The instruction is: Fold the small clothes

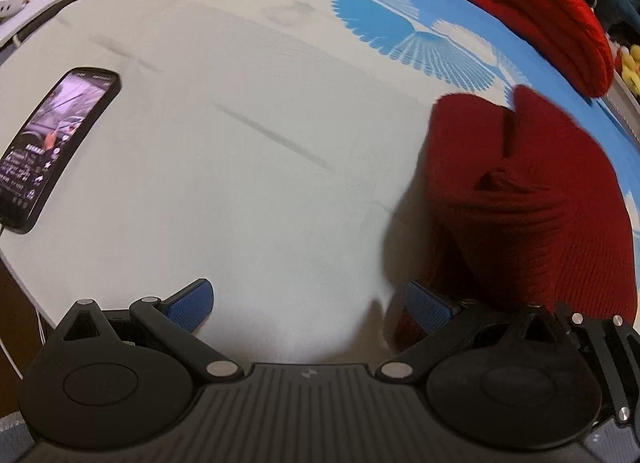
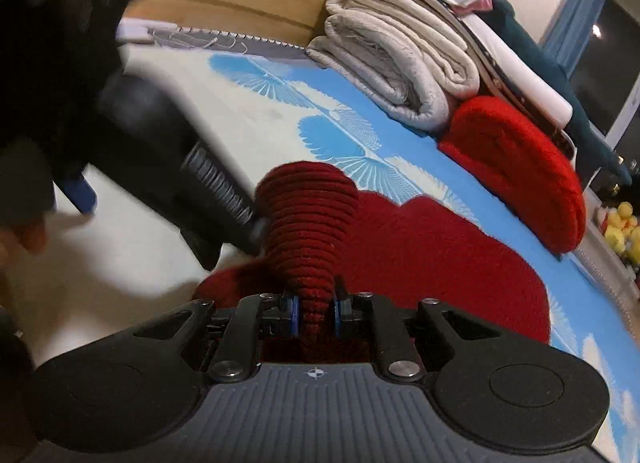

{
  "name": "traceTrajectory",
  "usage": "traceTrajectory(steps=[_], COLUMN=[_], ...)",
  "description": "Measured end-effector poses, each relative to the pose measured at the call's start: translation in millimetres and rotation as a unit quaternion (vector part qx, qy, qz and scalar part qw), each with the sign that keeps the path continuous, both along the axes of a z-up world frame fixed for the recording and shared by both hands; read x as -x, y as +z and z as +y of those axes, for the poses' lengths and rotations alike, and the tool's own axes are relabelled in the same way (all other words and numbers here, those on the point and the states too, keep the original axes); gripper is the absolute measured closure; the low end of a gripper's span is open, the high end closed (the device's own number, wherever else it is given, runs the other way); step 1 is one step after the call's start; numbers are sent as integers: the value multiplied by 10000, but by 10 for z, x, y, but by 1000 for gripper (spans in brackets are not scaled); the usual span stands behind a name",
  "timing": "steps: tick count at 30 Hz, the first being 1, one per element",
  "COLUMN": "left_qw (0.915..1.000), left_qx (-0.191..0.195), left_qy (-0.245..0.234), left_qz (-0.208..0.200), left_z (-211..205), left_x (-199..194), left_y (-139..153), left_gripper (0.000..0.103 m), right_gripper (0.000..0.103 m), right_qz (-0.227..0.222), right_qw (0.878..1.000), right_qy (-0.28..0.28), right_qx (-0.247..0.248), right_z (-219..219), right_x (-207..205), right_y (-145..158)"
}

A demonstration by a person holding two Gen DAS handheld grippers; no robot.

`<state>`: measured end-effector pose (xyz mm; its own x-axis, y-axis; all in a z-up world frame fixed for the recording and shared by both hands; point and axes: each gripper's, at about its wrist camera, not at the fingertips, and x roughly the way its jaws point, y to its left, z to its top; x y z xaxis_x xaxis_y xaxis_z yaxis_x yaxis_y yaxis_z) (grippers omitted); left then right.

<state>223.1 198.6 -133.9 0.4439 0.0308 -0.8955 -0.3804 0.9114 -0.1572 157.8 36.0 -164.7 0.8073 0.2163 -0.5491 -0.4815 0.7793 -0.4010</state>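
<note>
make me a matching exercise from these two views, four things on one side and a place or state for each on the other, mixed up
Things:
1. phone
2. dark red knit garment
3. left gripper
4. cream blanket

Place or state:
A. folded, at the far edge of the bed
B. jaws wide open, nothing between them
C. pinched in the right gripper
D. lying flat, screen lit

Pairs: 1-D, 2-C, 3-B, 4-A

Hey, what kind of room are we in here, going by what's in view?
Most likely a bedroom: the work surface looks like a bed with a blue-patterned sheet, folded blankets are stacked at its far end, and a phone lies on it.
</note>
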Motion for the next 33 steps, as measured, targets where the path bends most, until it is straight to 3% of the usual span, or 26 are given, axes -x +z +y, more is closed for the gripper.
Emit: traceTrajectory(steps=[4,7,11,13,17,20,23,25,27,29,31,33], left_qw=[9999,9997,9995,9995,9996,9996,9991,9976,9959,9936,9890,9847], left_qx=[38,123,172,169,161,151,212,408,558,663,849,996], left_qy=[113,206,233,243,225,247,354,437,365,228,57,-130], left_qz=[-20,-63,-97,-91,-76,-63,-136,-335,-610,-890,-1210,-1425], left_z=[72,123,136,151,168,167,187,204,184,136,70,-26], left_x=[39,55,64,72,67,59,62,92,125,149,174,177], left_y=[17,44,60,58,56,55,76,126,195,276,374,438], left_gripper=[1,1,1,1,1,1,1,1,1,1,1,1], right_gripper=[88,88,88,88,88,88,86,81,69,45,40,44], right_qz=[-35,-304,-163,-354,-515,-489,-91,-289,-203,274,791,929], right_qw=[9995,9992,9992,9980,9951,9926,9847,9815,9862,9889,9818,9764], right_qy=[-139,-36,343,509,528,1102,1628,1690,1548,1441,1435,1384], right_qx=[-264,-272,-115,-82,-657,-117,622,852,543,-248,-957,-1374], right_z=[-49,-77,-82,-157,-510,-583,-466,-372,-374,-459,-597,-725], right_x=[16,144,257,308,382,410,475,533,521,420,367,358], right_y=[151,232,90,70,377,417,148,-63,-82,34,186,362])
